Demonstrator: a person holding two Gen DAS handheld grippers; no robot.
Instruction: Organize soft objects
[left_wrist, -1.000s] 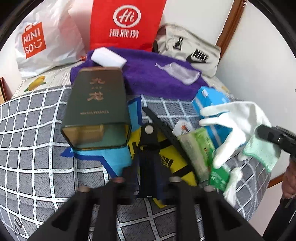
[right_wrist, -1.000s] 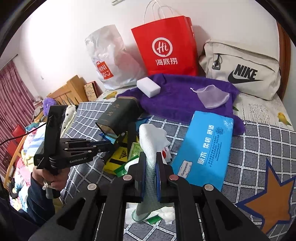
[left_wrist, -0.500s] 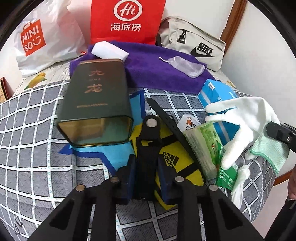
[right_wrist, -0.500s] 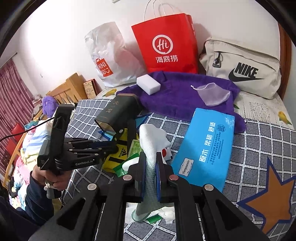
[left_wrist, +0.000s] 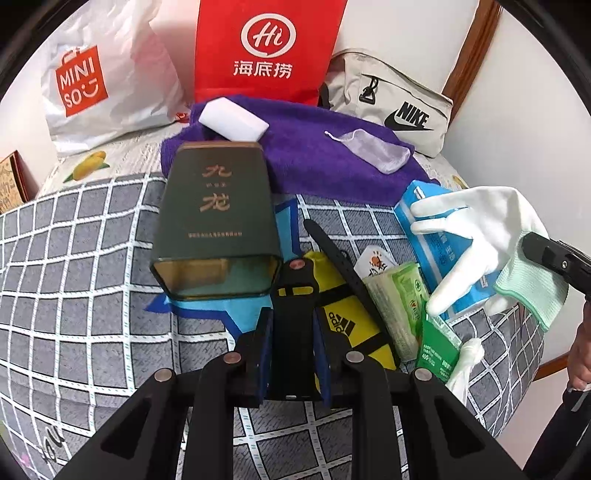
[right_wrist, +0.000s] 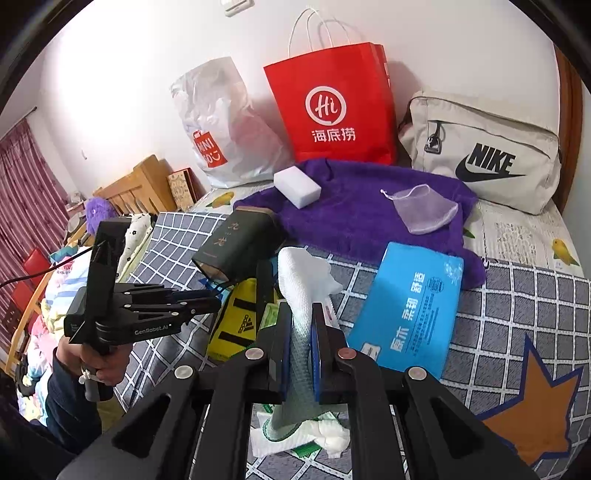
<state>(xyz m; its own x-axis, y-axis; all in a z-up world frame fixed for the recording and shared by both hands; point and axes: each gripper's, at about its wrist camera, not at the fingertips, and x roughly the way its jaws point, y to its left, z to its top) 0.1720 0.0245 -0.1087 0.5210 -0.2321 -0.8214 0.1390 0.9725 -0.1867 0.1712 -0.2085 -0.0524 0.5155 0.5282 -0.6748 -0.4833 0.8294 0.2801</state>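
On the bed (right_wrist: 517, 302): 1 dark green tin (left_wrist: 218, 218) lying on its side w/ open end toward the left cam, 1 yellow Adidas pouch (left_wrist: 347, 325) w/ a black strap (left_wrist: 295, 295), 1 blue tissue pack (right_wrist: 410, 310), 1 green wipes pack (left_wrist: 399, 295), 1 purple towel (right_wrist: 362, 210) carrying 1 white sponge block (right_wrist: 297, 186) and 1 sheer mesh pouch (right_wrist: 421, 214). At the back, against the wall: 1 red Hi paper bag (right_wrist: 332, 107), 1 white Miniso bag (left_wrist: 85, 81), 1 beige Nike bag (right_wrist: 484, 155). 2 white gloves: 1 white glove (left_wrist: 476, 236) held up above the tissue pack, 1 second glove (right_wrist: 317, 435) crumpled on the bed under the right gripper, mostly hidden by it. The pouch's near end sits behind the left gripper's frame; the small card beside the wipes is too small to read. Left gripper (left_wrist: 291, 350): fingers closed onto the black strap, which fills the narrow gap between the pads; the pouch lies on the bed just ahead, beside the tin's open end. Right gripper (right_wrist: 299, 350): fingers clenched on the white glove near its pale green cuff, gap only as wide as the fabric; glove fingers stick up and forward, cuff hangs below the pads. In the right view the left gripper is seen from the side, in a bare hand (right_wrist: 99, 365) at the bed's left edge, tips reaching toward the pouch.
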